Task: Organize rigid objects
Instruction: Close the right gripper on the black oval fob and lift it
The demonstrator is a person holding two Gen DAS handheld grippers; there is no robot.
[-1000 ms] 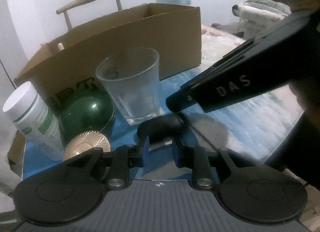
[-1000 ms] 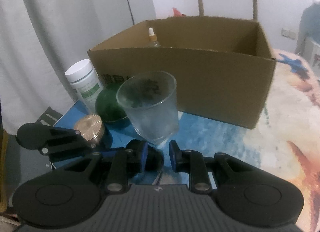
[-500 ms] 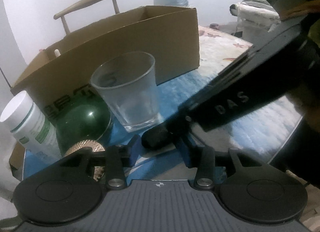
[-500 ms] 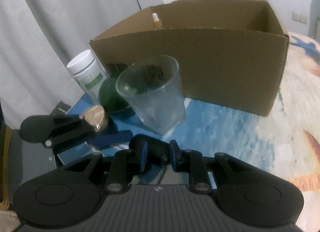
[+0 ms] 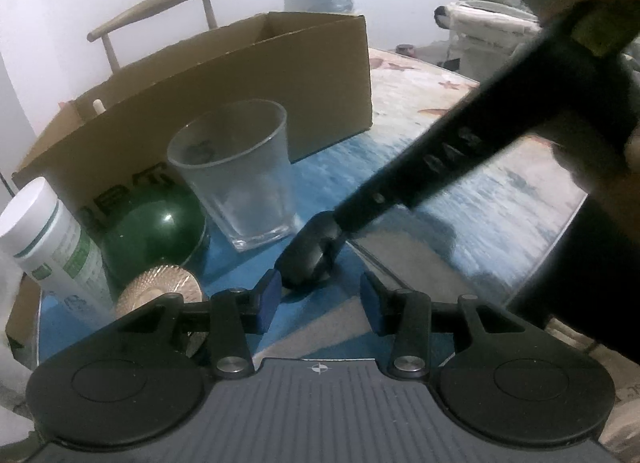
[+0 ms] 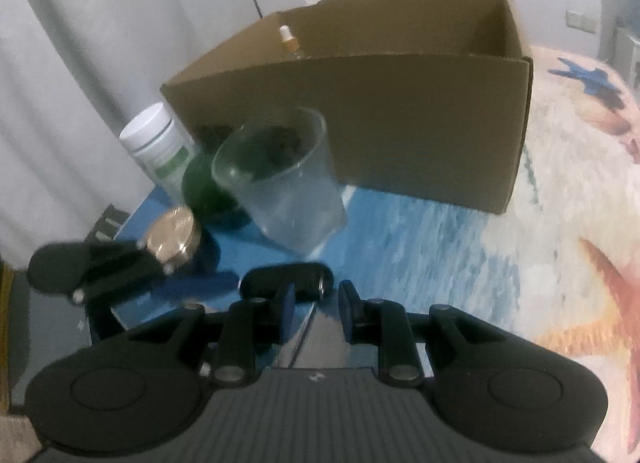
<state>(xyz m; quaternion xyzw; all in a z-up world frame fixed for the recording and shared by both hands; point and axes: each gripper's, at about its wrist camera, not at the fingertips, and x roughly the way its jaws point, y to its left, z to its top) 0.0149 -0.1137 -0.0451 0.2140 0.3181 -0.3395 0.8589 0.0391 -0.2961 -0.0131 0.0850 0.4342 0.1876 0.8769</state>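
Left gripper point(image 5: 318, 301), jaws spread, sits low over the blue mat point(image 5: 460, 199); the black fob point(image 5: 310, 255) lies just ahead of its left pad, touching nothing of the jaws. Right gripper point(image 6: 316, 313), seen in the left view entering from 2 o'clock, meets the fob at its tip; its jaws stand partly apart, and whether they pinch the fob cannot be told. Glass point(image 5: 236, 183) stands at 11 o'clock from the fob, with the green ball point(image 5: 154, 229), white bottle point(image 5: 48, 247) and gold lid point(image 5: 160, 289) at 9 o'clock. Box point(image 5: 248, 75) stands behind, at 12 o'clock.
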